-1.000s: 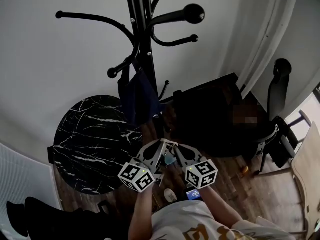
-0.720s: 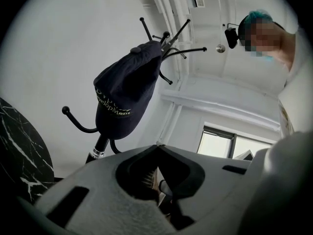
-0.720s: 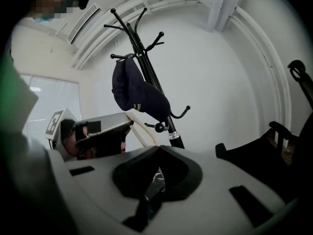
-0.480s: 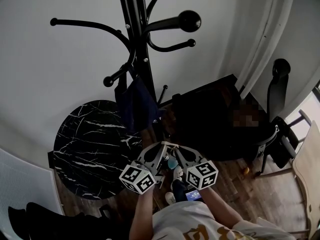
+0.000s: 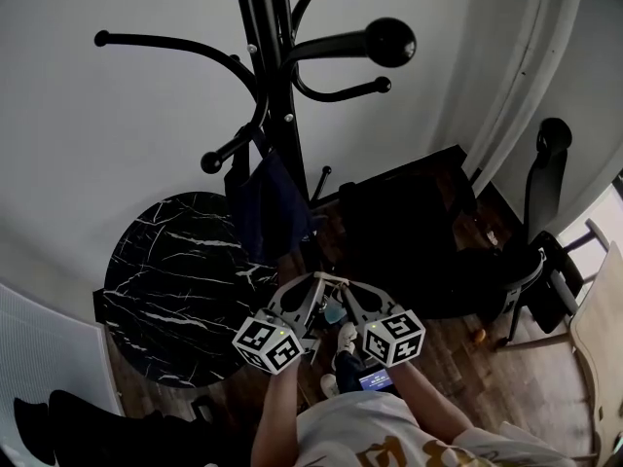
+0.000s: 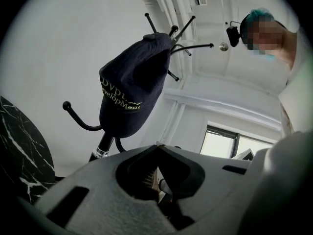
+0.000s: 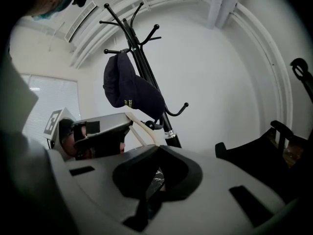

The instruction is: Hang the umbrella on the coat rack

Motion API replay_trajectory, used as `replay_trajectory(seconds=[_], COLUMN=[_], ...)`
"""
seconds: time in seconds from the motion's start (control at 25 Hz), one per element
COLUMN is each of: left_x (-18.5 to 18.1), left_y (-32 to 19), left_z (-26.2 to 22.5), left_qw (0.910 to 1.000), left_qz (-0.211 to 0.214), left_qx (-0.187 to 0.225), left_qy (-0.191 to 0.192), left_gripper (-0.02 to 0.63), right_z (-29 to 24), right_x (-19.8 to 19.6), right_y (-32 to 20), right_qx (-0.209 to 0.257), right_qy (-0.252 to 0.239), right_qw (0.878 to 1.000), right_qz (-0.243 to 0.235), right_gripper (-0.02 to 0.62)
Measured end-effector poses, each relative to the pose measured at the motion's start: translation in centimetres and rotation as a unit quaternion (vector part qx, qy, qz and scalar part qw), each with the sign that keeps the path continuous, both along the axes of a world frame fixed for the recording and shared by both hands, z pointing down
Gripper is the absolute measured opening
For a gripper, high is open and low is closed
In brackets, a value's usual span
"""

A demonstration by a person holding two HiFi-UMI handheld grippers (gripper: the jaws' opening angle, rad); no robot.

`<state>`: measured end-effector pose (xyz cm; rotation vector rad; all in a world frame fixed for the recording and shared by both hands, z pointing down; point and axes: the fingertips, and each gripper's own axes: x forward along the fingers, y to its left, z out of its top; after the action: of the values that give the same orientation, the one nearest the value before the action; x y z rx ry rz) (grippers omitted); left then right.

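Your left gripper (image 6: pixel 156 146) and right gripper (image 7: pixel 157 148) both have their jaws pressed together at the tips, pinching nothing, and sit side by side close in front of you above the wooden floor (image 5: pixel 458 348). Beyond them stands a round black marble table (image 5: pixel 180 280). Against the white wall (image 5: pixel 117 144) stands the black coat rack (image 5: pixel 277 95), with a dark cap (image 5: pixel 268 202) hanging from a lower hook.

Navy cap (image 5: pixel 265 197) hangs near a round black marble table (image 5: pixel 180 280); black chair (image 5: pixel 538 188) on wooden floor (image 5: pixel 458 343).
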<state>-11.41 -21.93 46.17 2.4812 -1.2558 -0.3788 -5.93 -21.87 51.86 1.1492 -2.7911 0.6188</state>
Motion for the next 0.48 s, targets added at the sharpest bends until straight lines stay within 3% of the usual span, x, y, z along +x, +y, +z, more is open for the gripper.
replay_trajectory(seconds=[0.48], left_x=[-0.4], left_y=[-1.8], left_z=[0.1], left_qw=[1.0], left_qz=[0.0], left_qx=[-0.003], left_qy=[0.0], left_gripper=[0.018], right_z=[0.0], right_x=[-0.3], right_y=[-1.9], right_qx=[-0.004], right_qy=[0.001], right_qw=[1.0], right_qz=[-0.002], right_gripper=[0.012])
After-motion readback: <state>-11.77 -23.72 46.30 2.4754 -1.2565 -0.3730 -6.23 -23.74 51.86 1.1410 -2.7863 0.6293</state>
